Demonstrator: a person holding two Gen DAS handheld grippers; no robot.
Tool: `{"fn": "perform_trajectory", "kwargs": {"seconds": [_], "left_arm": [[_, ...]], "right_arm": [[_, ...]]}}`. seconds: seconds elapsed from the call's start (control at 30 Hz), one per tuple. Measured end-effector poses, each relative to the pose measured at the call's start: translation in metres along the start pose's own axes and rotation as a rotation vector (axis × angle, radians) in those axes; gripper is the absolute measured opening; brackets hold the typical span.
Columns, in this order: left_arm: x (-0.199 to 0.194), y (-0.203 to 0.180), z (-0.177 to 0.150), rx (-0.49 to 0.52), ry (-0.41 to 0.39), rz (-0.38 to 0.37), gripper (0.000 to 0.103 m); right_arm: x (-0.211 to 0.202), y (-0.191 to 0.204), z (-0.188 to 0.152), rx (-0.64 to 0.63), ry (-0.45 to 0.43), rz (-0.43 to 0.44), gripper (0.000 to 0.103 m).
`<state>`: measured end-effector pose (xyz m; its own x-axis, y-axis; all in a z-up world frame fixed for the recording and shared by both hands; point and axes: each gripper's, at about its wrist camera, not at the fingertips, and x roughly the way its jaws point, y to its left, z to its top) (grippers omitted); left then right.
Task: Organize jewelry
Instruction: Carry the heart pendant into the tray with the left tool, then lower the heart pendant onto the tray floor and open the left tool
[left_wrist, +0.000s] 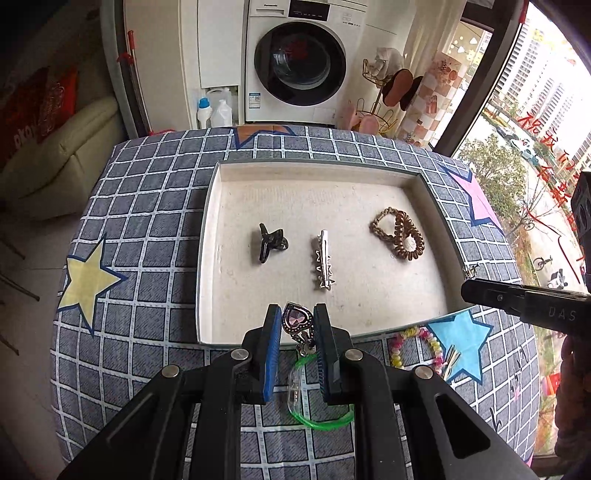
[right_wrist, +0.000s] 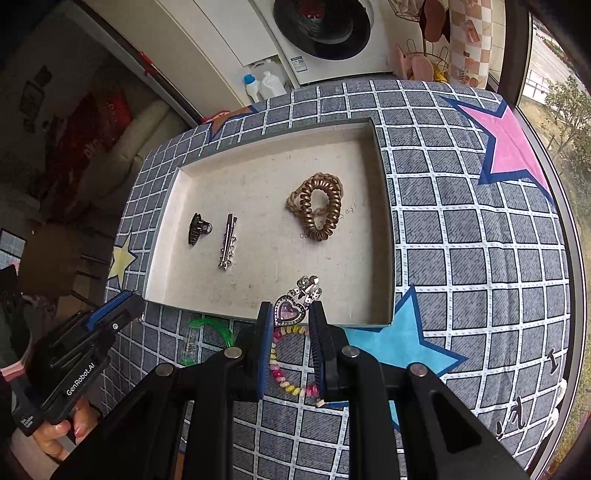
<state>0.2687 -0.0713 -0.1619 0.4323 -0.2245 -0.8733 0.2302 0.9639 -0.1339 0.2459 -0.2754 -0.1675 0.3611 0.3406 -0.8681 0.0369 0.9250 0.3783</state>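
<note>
Heart pendant (left_wrist: 296, 318), purple-stoned and silver-rimmed, is clamped between the blue-padded fingertips of the left gripper (left_wrist: 297, 310), with its clasp hanging down between the fingers. It is held right over the near rim of the tray (left_wrist: 208, 236). A second heart pendant (right_wrist: 289, 313) of the same make is pinched in the same way by the right gripper (right_wrist: 290, 306), also at the tray's near rim, and its silver clasp is seen sticking out past the fingertips.

Straight ahead of the left gripper, a silver hair clip (left_wrist: 324, 260) is laid lengthwise on the tray floor. A black claw clip (left_wrist: 268, 242) is seen ahead and to the left of it, well apart from the fingers. Brown hair ties (left_wrist: 399, 232), one braided and one coiled, are overlapped ahead and to the right.

Beneath the left gripper's fingers, a clear green bangle (left_wrist: 314, 406) is laid on the checked tablecloth (left_wrist: 147, 221). Under the right gripper's fingers, a pastel bead bracelet (right_wrist: 284, 376) is spread on the cloth, beside a blue star print.

From the left wrist, the right gripper is seen reaching in from the right edge, level with the tray's near corner. A washing machine (left_wrist: 299, 62) is seen far ahead, beyond the table.
</note>
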Motion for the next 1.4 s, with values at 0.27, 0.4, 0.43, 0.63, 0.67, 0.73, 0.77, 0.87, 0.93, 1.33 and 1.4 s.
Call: {"fn": "perform_trajectory", "kwargs": {"seconds": [0.27,0.4,0.43,0.63,0.67,0.73,0.77,0.87,0.93,1.33,1.4], "left_arm": [[0.045,-0.002,0.019,0.017,0.049,0.042,0.030],[0.066,0.002,0.019,0.009,0.085,0.063,0.030],[0.071,0.003,0.019,0.005,0.094,0.068,0.030],[0.090,0.009,0.025,-0.016,0.108,0.111,0.030],[0.092,0.010,0.026,-0.014,0.108,0.116,0.030],[0.096,0.009,0.028,-0.008,0.100,0.125,0.030],[0.097,0.009,0.030,-0.003,0.094,0.129,0.030],[0.101,0.006,0.033,0.013,0.081,0.145,0.030],[0.103,0.006,0.033,0.018,0.071,0.153,0.030],[0.100,0.004,0.033,0.029,0.087,0.192,0.030],[0.097,0.004,0.032,0.029,0.082,0.188,0.030]], "right_arm": [[0.042,-0.001,0.020,-0.017,0.077,0.013,0.021],[0.061,-0.007,0.025,-0.021,0.113,0.000,0.021],[0.065,-0.009,0.026,-0.021,0.119,-0.005,0.021],[0.077,-0.021,0.038,-0.023,0.116,-0.050,0.021],[0.078,-0.022,0.041,-0.027,0.111,-0.057,0.021],[0.077,-0.022,0.047,-0.038,0.098,-0.069,0.021],[0.077,-0.022,0.050,-0.043,0.092,-0.077,0.021],[0.077,-0.025,0.058,-0.047,0.077,-0.093,0.021],[0.078,-0.025,0.062,-0.050,0.071,-0.097,0.021],[0.081,-0.017,0.062,-0.044,0.074,-0.082,0.042],[0.079,-0.017,0.061,-0.026,0.069,-0.068,0.046]]}}
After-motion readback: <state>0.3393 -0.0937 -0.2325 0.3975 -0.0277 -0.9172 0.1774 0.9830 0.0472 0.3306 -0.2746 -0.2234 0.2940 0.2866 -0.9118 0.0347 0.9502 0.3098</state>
